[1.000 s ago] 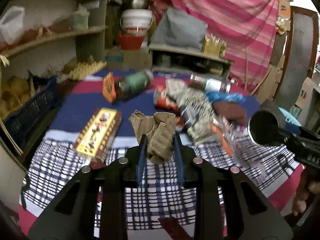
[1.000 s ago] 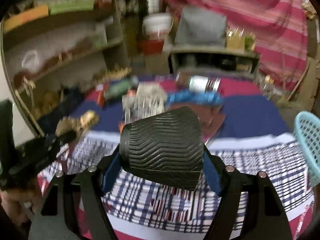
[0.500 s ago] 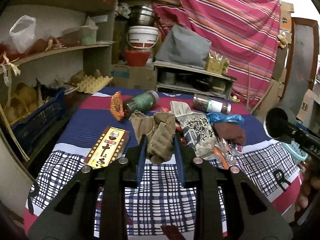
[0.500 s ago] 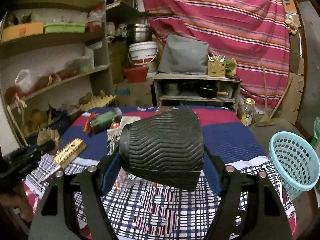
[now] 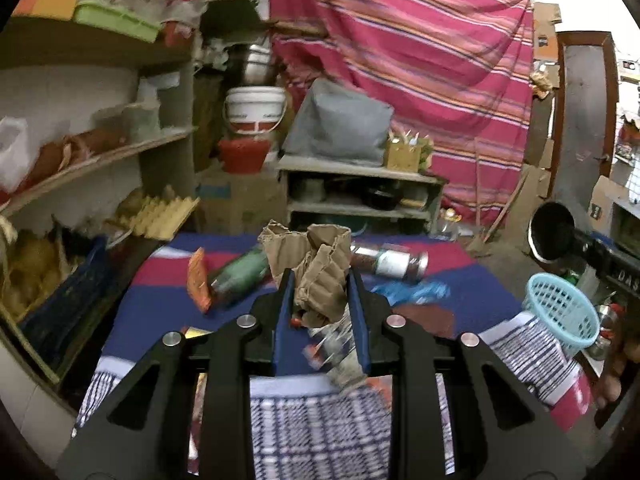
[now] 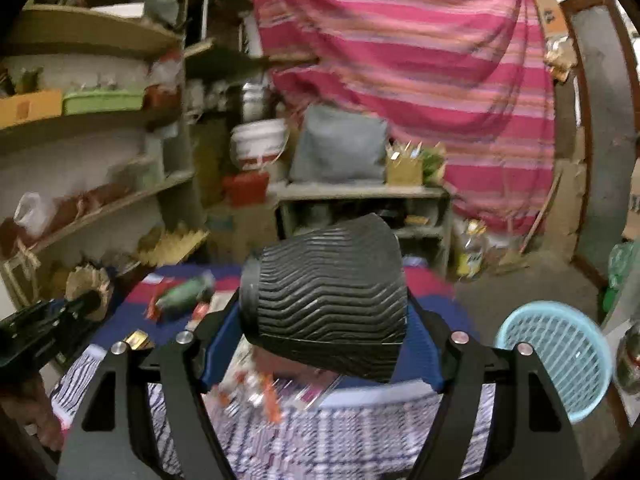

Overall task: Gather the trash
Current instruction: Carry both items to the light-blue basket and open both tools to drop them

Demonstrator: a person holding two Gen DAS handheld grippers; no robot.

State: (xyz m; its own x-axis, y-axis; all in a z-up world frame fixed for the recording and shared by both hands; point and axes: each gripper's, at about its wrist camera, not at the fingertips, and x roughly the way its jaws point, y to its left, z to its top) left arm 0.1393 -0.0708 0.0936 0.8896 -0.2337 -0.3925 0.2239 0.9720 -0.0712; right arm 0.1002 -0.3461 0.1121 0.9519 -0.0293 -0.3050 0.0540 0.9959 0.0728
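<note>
Crumpled brown paper bag (image 5: 320, 276), matt ridged black cup (image 6: 326, 292), woven plastic basket (image 6: 556, 356).

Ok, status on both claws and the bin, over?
Left claw shut on crumpled brown cardboard piece. Right claw shut on black ribbed paper cup. Light blue plastic basket on floor at right, path looks clear.

There are two tools: the left tool (image 5: 320, 286) and the right tool (image 6: 322, 312). One crumpled brown cardboard piece (image 5: 320, 268) and one black ribbed cup (image 6: 326, 288) can be counted. On the worktop (image 5: 320, 420) lie two bottles, one green bottle (image 5: 240, 274) and one clear bottle (image 5: 390, 262), also one orange wrapper (image 5: 199, 280) and one blue wrapper (image 5: 412, 292). One light blue basket (image 6: 554, 354) stands beside. The other small scraps are too blurred to count.
</note>
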